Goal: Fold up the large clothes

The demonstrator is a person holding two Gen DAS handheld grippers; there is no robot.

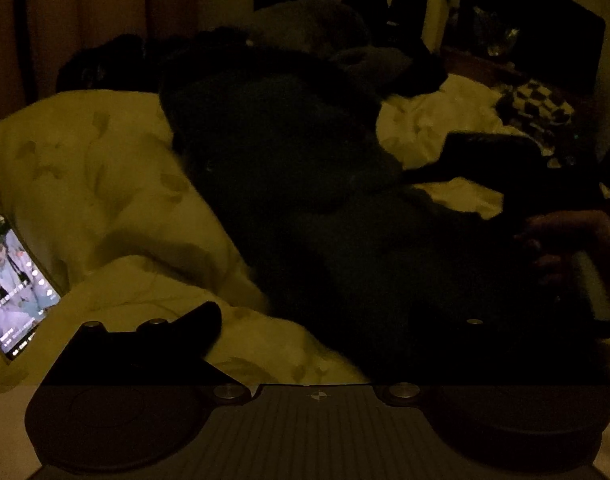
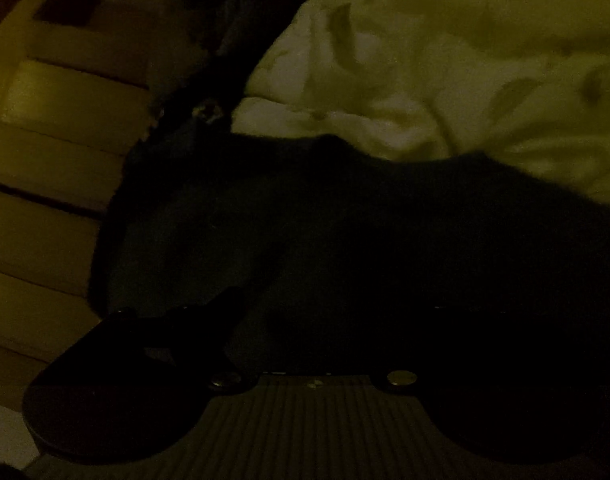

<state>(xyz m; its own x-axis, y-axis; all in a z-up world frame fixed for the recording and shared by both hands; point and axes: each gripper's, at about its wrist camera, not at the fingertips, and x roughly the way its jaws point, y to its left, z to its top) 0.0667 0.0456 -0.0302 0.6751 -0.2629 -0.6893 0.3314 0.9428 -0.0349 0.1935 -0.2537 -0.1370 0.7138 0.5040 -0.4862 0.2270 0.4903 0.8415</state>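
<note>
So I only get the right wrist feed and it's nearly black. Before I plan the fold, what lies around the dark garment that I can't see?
Observer: A lit phone lies on the pale quilt, left of the dark garment.
Operator: Anything beyond the garment?
Observer: A black-and-white checkered cloth lies at the far right of the bed.
Operator: Where's the other tool?
Observer: Only the left finger of the left gripper shows, over the quilt; its right finger is lost against the dark fabric.
</note>
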